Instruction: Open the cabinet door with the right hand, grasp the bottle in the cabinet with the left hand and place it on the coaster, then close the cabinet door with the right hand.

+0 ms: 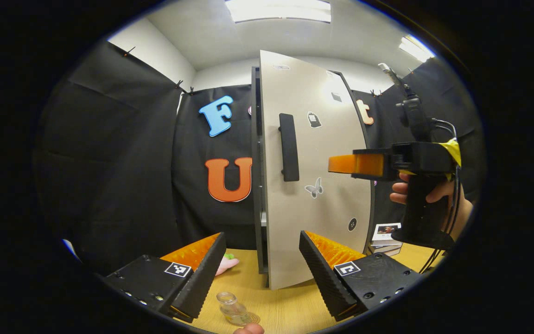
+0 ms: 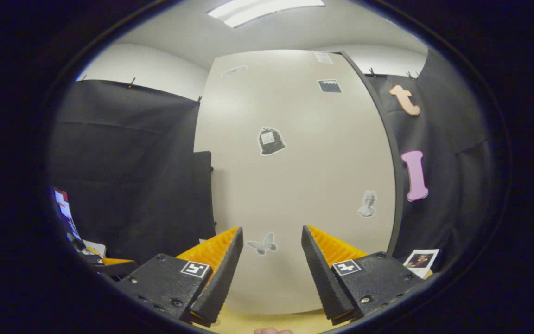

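Item 1, left gripper: I see its two fingers spread wide at the bottom of the left gripper view, nothing between them, held above the wooden table.

Item 2, bottle: small clear glass bottle, upright on the table, low in the left gripper view between and below my left fingers. It stands on a thin round coaster, of which only an edge peeks out at its right side. No finger touches it.

Item 3, cabinet door: pale grey panel with a dark vertical handle and several small stickers, among them a butterfly. In the left gripper view the door stands slightly ajar from the dark cabinet body, its handle edge just off the frame.

Item 4, right gripper: seen side-on at the right of the left gripper view, gripped by a hand, its tips close in front of the door face, right of the handle. In the right gripper view its fingers stand wide apart, facing the door, holding nothing.

Item 5, small stack of books: on the table right of the cabinet
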Demonstrator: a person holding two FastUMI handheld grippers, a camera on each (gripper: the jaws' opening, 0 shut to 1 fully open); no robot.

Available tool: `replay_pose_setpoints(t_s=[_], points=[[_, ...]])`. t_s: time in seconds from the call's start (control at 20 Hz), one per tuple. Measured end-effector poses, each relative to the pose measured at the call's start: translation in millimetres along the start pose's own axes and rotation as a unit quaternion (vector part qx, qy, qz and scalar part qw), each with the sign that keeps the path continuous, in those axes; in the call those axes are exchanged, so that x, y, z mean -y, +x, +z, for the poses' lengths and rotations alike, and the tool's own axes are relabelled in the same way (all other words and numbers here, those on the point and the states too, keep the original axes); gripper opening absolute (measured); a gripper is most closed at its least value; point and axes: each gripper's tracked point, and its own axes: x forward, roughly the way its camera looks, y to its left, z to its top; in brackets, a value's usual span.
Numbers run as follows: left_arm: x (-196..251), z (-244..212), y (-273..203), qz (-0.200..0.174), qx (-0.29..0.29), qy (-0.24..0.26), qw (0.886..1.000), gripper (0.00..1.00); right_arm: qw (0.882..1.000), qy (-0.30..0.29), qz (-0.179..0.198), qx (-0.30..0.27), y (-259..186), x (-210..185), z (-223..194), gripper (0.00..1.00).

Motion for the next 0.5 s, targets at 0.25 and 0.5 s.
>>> replay_pose_setpoints(t_s=[0.25, 0.5], points=[[11, 0, 3, -0.012, 0.001, 0.004, 1.000, 0.96, 0.998, -0.022, -0.053, -0.020, -58, 26, -30, 0.83], [21, -1, 1, -0.022, 0.001, -0.006, 1.000, 0.96, 0.994, 0.009, -0.095, -0.047, -128, 49, -58, 0.83]])
